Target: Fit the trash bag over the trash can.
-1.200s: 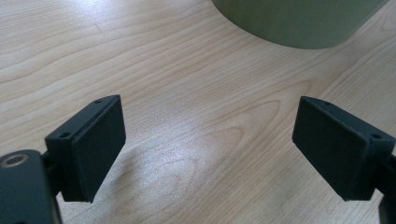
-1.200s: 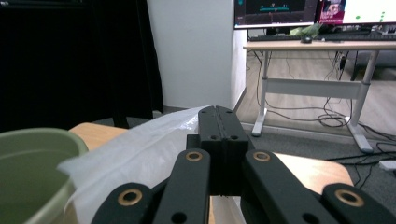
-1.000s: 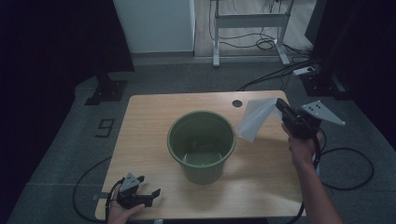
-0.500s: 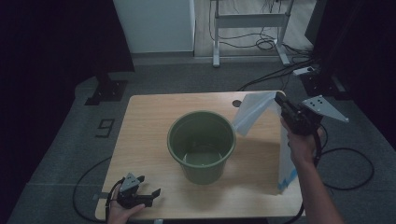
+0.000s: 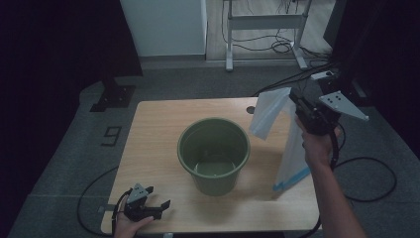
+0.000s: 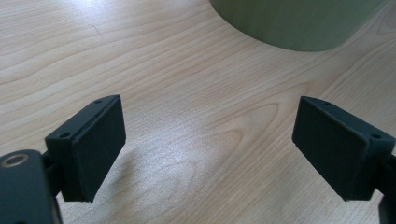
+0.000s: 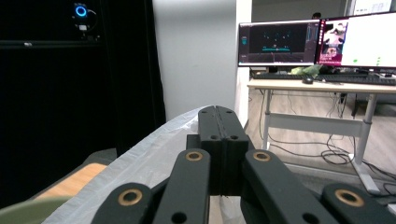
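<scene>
Your right gripper (image 5: pixel 297 101) is clamped on the plastic bag (image 5: pixel 277 129), which hangs just right of the green bucket (image 5: pixel 214 153); carry its open mouth over the bucket's rim; your left gripper (image 5: pixel 148 206), jaws wide and empty near the bucket's front left, can then catch the loose edge.

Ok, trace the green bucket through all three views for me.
High view: green bucket stands mid-table, between the two grippers.
Left gripper view: its lower wall curves along the top edge.
Right gripper view: a blurred green sliver in the bottom left corner, likely its rim.
Shared landmark: the wooden table.
</scene>
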`<state>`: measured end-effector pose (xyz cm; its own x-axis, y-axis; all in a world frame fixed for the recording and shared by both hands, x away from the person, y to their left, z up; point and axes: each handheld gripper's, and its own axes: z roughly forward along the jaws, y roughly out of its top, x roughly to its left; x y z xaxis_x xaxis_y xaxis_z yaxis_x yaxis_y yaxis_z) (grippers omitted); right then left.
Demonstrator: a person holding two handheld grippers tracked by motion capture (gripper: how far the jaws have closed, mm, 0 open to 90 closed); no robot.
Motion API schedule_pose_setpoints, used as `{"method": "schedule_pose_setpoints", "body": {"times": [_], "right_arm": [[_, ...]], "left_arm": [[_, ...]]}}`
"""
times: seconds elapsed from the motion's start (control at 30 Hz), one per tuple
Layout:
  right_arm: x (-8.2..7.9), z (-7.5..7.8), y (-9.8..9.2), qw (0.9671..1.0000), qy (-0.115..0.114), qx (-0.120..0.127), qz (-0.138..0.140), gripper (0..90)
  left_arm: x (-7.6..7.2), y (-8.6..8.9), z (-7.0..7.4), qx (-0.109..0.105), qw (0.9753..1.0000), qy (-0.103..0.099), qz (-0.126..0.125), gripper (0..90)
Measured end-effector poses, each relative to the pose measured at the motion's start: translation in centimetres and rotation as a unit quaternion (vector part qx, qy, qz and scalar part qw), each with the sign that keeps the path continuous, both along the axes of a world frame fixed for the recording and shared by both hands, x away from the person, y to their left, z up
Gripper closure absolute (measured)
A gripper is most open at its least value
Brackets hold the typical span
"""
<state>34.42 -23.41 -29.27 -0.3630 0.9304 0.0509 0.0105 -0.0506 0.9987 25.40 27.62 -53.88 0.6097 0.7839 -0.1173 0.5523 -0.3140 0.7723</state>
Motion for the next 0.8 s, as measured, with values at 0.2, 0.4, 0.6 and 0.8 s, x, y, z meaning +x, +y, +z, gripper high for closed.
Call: {"method": "schedule_pose_setpoints", "body": {"times": [0.2, 0.4, 0.6, 0.8], "right_arm": [[0.2, 2.1, 1.7, 0.9998, -0.019, 0.003, 0.008, 89.3], [-1.4, 3.9, 3.4, 0.9986, -0.047, -0.006, 0.025, 89.3], [-3.2, 2.2, 4.5, 0.9977, -0.043, -0.014, 0.05, 89.3], [-3.9, -0.8, 5.3, 0.997, -0.022, -0.015, 0.073, 89.3]], "left_arm": [[0.2, 0.2, 0.0, -0.007, 1.0, -0.001, 0.001, 9.7], [0.3, 0.2, 0.1, -0.009, 1.0, -0.002, -0.003, 9.7], [0.2, 0.0, 0.3, -0.012, 0.9999, -0.004, -0.004, 9.8], [0.3, -0.2, 0.1, -0.008, 1.0, -0.001, -0.005, 9.7]]}}
